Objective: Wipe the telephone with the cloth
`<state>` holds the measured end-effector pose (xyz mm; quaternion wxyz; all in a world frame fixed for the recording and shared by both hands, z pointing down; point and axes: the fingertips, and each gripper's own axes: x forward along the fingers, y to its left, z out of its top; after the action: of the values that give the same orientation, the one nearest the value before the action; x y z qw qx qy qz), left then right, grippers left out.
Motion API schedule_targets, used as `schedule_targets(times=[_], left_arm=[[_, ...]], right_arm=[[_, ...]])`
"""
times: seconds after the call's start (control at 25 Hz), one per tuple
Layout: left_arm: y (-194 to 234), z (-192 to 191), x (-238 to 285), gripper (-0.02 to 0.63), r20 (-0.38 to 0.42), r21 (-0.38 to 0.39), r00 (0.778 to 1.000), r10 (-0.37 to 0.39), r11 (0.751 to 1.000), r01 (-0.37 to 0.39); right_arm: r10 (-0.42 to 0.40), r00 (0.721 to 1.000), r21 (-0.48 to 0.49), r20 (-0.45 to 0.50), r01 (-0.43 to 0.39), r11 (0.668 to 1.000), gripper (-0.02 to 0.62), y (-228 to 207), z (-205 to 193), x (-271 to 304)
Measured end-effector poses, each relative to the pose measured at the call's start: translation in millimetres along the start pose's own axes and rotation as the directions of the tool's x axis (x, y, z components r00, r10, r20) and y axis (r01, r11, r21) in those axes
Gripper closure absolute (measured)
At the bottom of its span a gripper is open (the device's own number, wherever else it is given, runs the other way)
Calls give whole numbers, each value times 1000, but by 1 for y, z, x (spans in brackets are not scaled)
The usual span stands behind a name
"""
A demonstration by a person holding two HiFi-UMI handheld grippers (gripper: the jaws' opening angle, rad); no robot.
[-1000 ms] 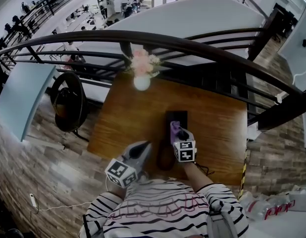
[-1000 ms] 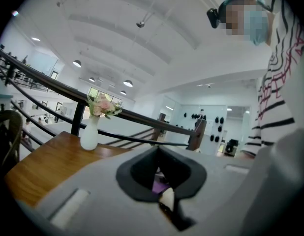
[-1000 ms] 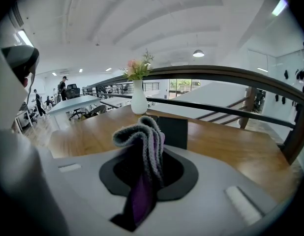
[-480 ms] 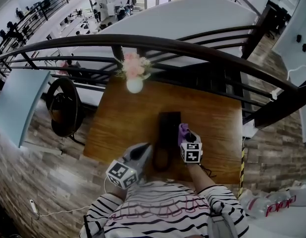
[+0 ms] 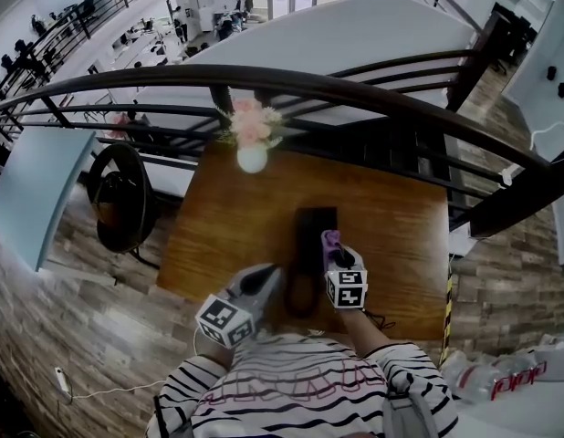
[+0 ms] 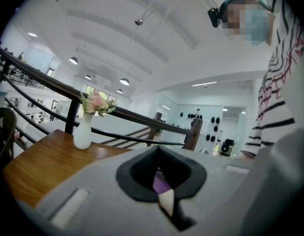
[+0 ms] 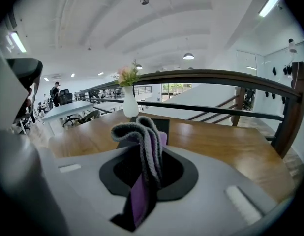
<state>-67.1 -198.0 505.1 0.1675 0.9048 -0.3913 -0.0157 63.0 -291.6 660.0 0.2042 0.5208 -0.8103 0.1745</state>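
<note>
Purple-grey ribbed knit cloth pinched in right hand-held gripper, beside the black slab telephone, centre frame on wooden counter. Left hand-held gripper pressed together, lower left.

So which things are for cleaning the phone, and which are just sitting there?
For the job:
telephone
cloth
right gripper, clamped on the cloth
left gripper, beside the telephone

Just there:
vase of flowers
wooden table
chair
railing
</note>
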Motion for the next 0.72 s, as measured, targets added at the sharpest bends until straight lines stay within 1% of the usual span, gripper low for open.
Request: schedule_targets(times=[0.16, 0.4, 0.52, 0.72], left_arm=[[8, 3, -13, 604, 3, 5, 1000, 7, 1000, -7], [19, 3, -29, 604, -6, 5, 1000, 21, 1000, -21], [22, 3, -34, 604, -8, 5, 1000, 28, 1000, -28], [20, 3, -32, 604, -13, 7, 999, 29, 1000, -29]], right_arm=[[62, 998, -1, 12, -62, 998, 541, 42, 1, 4], [134, 991, -1, -7, -134, 991, 542, 90, -5, 15], [148, 988, -6, -31, -149, 989, 543, 101, -16, 22], [156, 985, -46, -67, -160, 986, 543, 102, -31, 31]])
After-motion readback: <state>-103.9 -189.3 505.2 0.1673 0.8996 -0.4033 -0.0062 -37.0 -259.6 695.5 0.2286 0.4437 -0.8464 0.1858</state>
